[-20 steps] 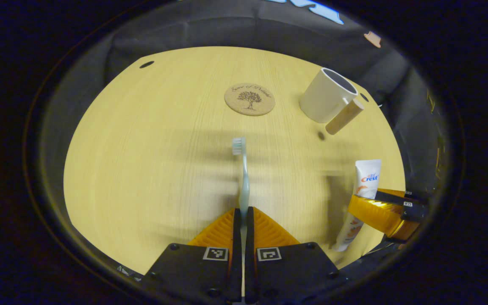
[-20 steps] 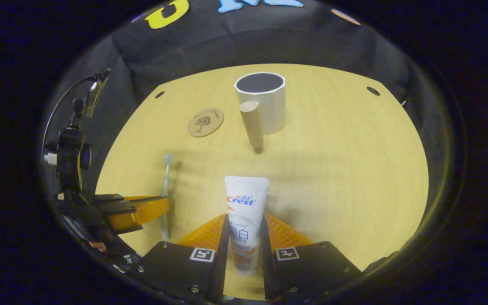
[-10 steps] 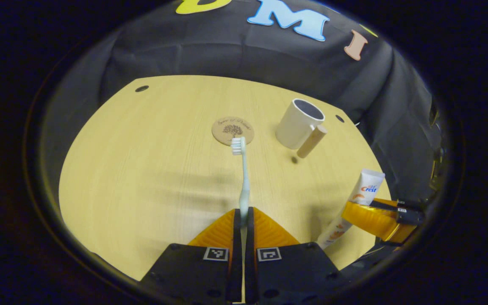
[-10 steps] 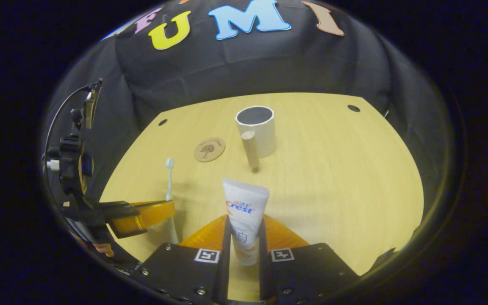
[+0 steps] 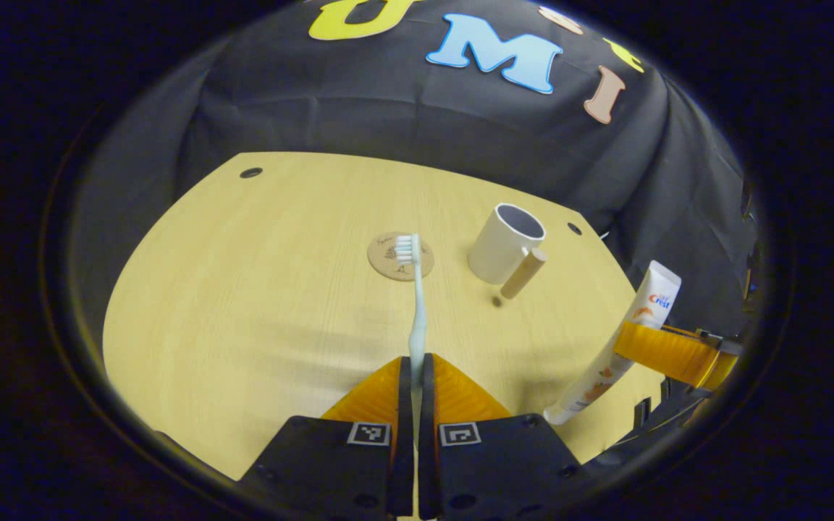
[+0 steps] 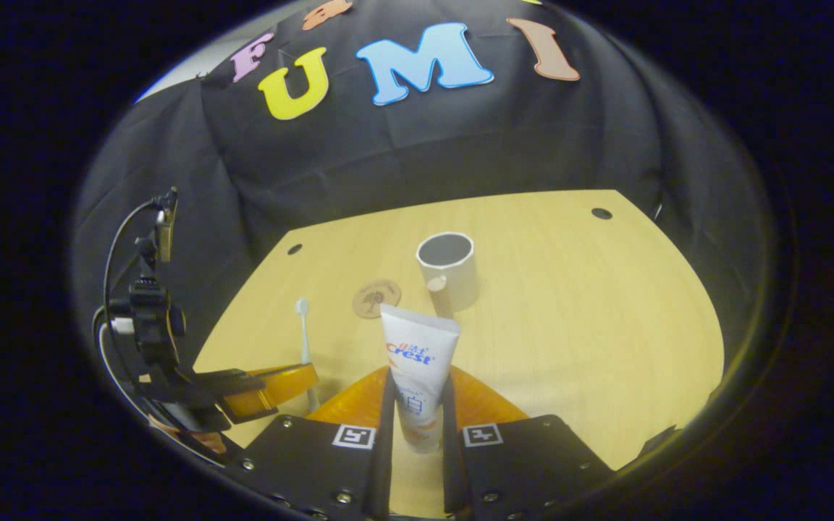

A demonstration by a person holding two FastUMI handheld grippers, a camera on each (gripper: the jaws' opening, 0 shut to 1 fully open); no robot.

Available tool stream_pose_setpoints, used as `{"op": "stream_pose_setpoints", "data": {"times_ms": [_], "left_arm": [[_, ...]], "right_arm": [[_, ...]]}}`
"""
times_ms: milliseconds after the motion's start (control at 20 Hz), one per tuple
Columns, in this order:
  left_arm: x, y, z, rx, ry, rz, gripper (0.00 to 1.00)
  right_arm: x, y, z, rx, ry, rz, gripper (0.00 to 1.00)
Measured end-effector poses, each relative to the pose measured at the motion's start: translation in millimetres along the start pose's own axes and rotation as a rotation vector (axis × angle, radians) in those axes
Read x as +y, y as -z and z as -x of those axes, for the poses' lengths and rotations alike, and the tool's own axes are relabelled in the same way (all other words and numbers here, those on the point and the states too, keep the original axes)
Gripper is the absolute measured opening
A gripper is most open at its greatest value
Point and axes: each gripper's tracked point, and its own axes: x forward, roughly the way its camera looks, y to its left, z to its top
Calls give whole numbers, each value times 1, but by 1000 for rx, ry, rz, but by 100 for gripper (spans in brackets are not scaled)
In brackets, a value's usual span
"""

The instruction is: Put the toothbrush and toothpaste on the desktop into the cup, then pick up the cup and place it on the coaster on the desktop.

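I am working at a light wooden table (image 5: 243, 289) with small dark holes (image 5: 250, 173) near its edge. A black cloth wall (image 6: 460, 137) is hanging behind it, creased, and dim light is falling.

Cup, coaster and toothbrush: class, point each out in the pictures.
cup (image 5: 498, 244), left gripper view, on its outer wall
coaster (image 6: 373, 299), right gripper view, on its top face
toothbrush (image 5: 417, 304), left gripper view, on its neck

Dim, warm overhead light; soft shadows on the desktop (image 5: 258, 289); edges bulge.
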Motion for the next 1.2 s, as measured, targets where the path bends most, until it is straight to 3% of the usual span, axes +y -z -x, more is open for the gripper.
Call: {"op": "stream_pose_setpoints", "data": {"times_ms": [600, 950, 1200], "left_arm": [[-8, -92, 0, -215, -8, -46, 11], [-19, -130, 7, -337, 12, -57, 11], [-33, -146, 13, -389, 28, -67, 10]], "right_arm": [[20, -130, -24, -302, -86, -42, 29], [-6, -181, -60, -453, -22, 13, 29], [-24, -172, -105, -433, 33, 120, 29]]}}
